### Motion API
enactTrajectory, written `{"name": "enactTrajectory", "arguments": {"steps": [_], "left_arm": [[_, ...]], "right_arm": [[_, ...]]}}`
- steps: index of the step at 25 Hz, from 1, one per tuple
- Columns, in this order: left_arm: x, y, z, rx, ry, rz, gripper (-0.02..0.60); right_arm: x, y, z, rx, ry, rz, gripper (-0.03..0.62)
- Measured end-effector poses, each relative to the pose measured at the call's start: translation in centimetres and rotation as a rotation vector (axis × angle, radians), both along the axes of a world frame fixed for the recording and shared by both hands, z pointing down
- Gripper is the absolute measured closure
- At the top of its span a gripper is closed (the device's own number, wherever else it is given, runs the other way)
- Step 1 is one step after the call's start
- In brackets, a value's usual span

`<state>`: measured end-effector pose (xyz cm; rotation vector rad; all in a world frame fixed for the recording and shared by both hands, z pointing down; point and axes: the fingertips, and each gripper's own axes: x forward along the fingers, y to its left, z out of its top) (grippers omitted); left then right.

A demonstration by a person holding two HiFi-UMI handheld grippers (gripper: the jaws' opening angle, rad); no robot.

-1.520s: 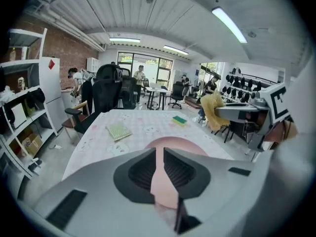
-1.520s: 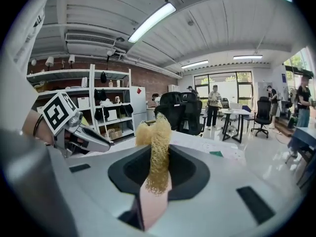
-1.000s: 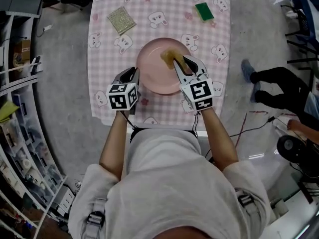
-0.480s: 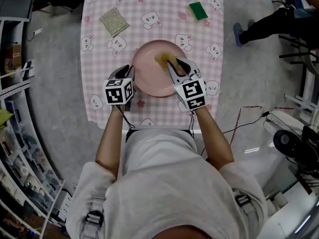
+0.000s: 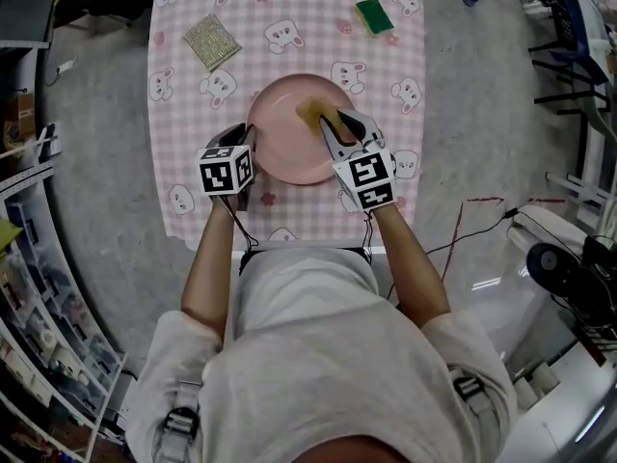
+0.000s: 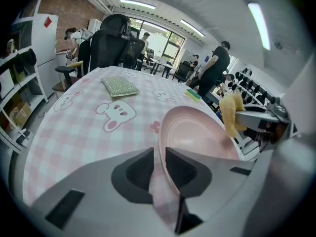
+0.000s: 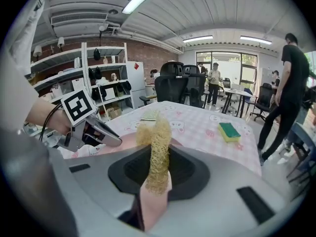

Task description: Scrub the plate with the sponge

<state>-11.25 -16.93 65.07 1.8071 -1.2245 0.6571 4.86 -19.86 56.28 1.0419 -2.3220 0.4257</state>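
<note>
A pink plate (image 5: pixel 289 148) lies on the pink checked cloth in the middle of the table. My left gripper (image 5: pixel 248 138) is at the plate's left rim. In the left gripper view the rim (image 6: pixel 170 132) runs between the jaws of that gripper (image 6: pixel 159 162), which have just been opening and stand a little apart from it. My right gripper (image 5: pixel 333 123) is shut on a yellow loofah sponge (image 5: pixel 312 113), which rests on the plate's far right part. The sponge (image 7: pixel 157 137) sticks up from between the pads in the right gripper view.
A green sponge (image 5: pixel 373 14) lies at the table's far right corner and a glittery scrub pad (image 5: pixel 213 40) at the far left. The cloth (image 5: pixel 193 104) carries rabbit prints. Shelves stand to the left, cables and equipment on the floor to the right.
The left gripper has sunk a little at the plate's rim and its jaws stand wider. The right gripper keeps the sponge on the plate. The person at the right has left the view.
</note>
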Motion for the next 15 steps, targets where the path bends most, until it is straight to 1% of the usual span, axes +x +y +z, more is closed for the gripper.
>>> {"name": "enactTrajectory", "arguments": {"steps": [5, 9, 12, 15], "left_arm": [[0.3, 0.1, 0.0, 0.000, 0.000, -0.004, 0.531], [-0.2, 0.1, -0.1, 0.003, -0.004, -0.023, 0.538], [-0.3, -0.1, -0.6, 0.022, 0.002, -0.042, 0.543], [0.2, -0.6, -1.4, 0.049, -0.010, -0.046, 0.549]], "right_arm": [[0.1, -0.2, 0.2, -0.005, 0.022, 0.000, 0.510], [-0.4, -0.7, 0.7, -0.012, 0.049, -0.013, 0.510], [-0.5, -1.3, 1.4, -0.015, 0.078, -0.030, 0.508], [0.3, -2.0, 2.2, -0.012, 0.111, -0.040, 0.508]]}}
